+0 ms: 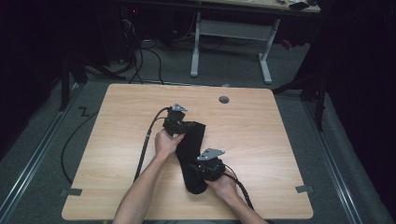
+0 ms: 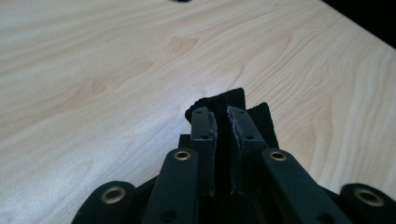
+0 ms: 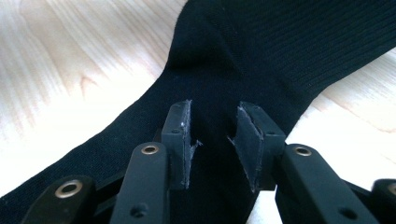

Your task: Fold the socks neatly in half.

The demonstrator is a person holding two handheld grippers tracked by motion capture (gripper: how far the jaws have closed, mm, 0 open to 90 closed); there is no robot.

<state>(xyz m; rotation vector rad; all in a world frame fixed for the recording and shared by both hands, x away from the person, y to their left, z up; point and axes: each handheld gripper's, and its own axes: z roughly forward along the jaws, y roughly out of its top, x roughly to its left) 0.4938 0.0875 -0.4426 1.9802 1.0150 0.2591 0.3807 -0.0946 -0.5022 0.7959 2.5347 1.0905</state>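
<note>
A black sock lies lengthwise on the light wooden table, cuff toward the far side. My left gripper is at the cuff end; in the left gripper view its jaws are pressed together with the ribbed cuff pinched between the pads. My right gripper sits over the foot end near the table's front. In the right gripper view its jaws stand apart just above the flat sock, with no fabric pinched between the pads.
A round cable hole sits in the tabletop at the far middle. Black cables trail from both grippers across the table. A white-legged desk stands behind on the grey floor.
</note>
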